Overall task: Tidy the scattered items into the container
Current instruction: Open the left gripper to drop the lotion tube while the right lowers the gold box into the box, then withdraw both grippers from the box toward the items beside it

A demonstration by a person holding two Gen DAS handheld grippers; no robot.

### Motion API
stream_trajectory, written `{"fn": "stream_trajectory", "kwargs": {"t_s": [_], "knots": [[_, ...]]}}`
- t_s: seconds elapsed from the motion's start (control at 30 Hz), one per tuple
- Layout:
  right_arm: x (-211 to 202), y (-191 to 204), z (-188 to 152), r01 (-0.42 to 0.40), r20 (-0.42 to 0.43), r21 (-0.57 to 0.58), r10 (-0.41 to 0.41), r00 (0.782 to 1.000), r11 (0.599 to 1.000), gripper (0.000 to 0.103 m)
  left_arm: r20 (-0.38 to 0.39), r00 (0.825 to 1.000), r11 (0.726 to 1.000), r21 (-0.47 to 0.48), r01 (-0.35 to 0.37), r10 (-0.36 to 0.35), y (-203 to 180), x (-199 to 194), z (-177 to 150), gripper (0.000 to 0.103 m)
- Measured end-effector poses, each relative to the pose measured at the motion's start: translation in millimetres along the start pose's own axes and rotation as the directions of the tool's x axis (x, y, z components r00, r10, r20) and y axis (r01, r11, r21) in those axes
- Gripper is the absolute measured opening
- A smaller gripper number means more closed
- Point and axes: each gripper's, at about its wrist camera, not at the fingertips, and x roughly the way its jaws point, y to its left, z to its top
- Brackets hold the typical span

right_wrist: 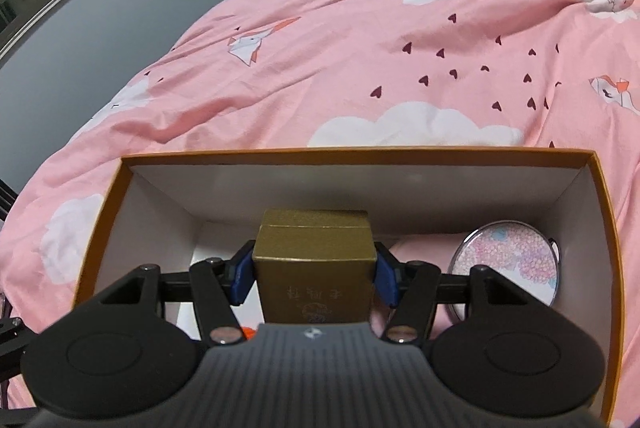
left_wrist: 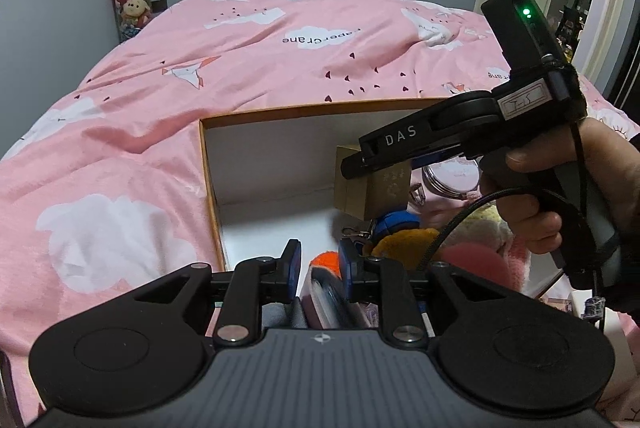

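right gripper (right_wrist: pixel 314 278) is clamped on a small gold box (right_wrist: pixel 314 260), blue pads pressed flat against its two side faces, and it hangs over the inside of the orange-rimmed cardboard box (right_wrist: pixel 404 151) that sits on the pink quilt (right_wrist: pixel 360 68). gold box looks like thin printed card, square-edged, matte with a slight sheen, lid seam near the top; judged light and fairly stiff but crushable, so the side faces below the lid seam are the sensible hold, squeeze kept modest. left gripper (left_wrist: pixel 319 268) sits low at the near edge of the cardboard box with its jaws only narrowly parted; a flat pink-and-dark thing (left_wrist: pixel 324 298) lies between the pads, blurred, and i cannot tell whether the pads press on it or what it is. inside the cardboard box: plain white walls and floor, a round mirror (right_wrist: pixel 506 264) with a metal rim and a pale floral face leaning at the right, judged fragile and slippery, best kept clear of the gold box when it goes down. also soft plush pieces, orange (left_wrist: pixel 326 262), mustard (left_wrist: pixel 404 242) and blue (left_wrist: pixel 396 222), which will give under load. free floor shows at the left of the cardboard box, a likely landing spot.
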Motion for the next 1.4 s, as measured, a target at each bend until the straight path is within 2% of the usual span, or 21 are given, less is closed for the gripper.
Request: {"fn": "stream_trajectory", "kwargs": {"t_s": [0.17,0.3,0.37,0.43,0.53,0.67,0.77,0.9,1.27,1.4], "knots": [[2.4,1.0,-2.3,-0.006,-0.003,-0.011,0.006,1.000,1.000,0.067,-0.008,1.000,1.000,-0.010,0.000,0.000,0.9,0.8,-0.8,0.024],[-1.4,4.8,-4.3,0.003,0.010,-0.037,-0.003,1.000,0.999,0.066,-0.008,1.000,1.000,-0.014,0.001,-0.001,1.6,0.7,-0.3,0.024],[-4.0,7.5,-5.5,0.002,0.020,-0.058,-0.001,1.000,0.998,0.060,-0.010,1.000,1.000,-0.016,0.002,-0.002,1.7,0.9,-0.3,0.024],[-4.1,10.6,-6.6,-0.014,0.019,-0.080,0.015,1.000,0.997,0.048,-0.015,1.000,1.000,-0.017,0.000,-0.001,1.5,1.9,-0.4,0.024],[3.2,13.0,-7.8,-0.020,-0.012,-0.100,0.019,1.000,0.995,0.041,-0.020,1.000,1.000,-0.011,-0.007,0.007,-0.8,2.7,-1.0,0.024],[7.6,12.8,-10.5,0.035,-0.019,-0.119,-0.037,0.999,0.992,0.041,-0.021,1.000,1.000,-0.007,-0.006,0.006,-3.4,2.8,-1.9,0.024],[0.9,11.8,-11.3,0.014,-0.012,-0.103,-0.015,1.000,0.995,0.040,-0.020,1.000,1.000,-0.007,-0.003,0.003,-3.8,2.4,-2.2,0.024],[-17.0,18.3,-17.4,0.031,0.031,-0.146,-0.027,0.999,0.989,0.040,-0.011,1.000,1.000,-0.009,-0.002,0.002,-5.0,-0.7,-2.4,0.024],[-83.3,22.4,-47.0,-0.029,0.122,-0.124,0.044,0.992,0.992,0.042,0.024,0.999,1.000,0.001,0.028,-0.028,-16.5,-17.3,-2.3,0.025],[-111.5,21.1,-59.9,-0.045,0.165,-0.130,0.067,0.984,0.990,0.047,0.040,0.998,0.999,0.007,0.045,-0.045,-23.3,-26.6,-2.7,0.025]]}}
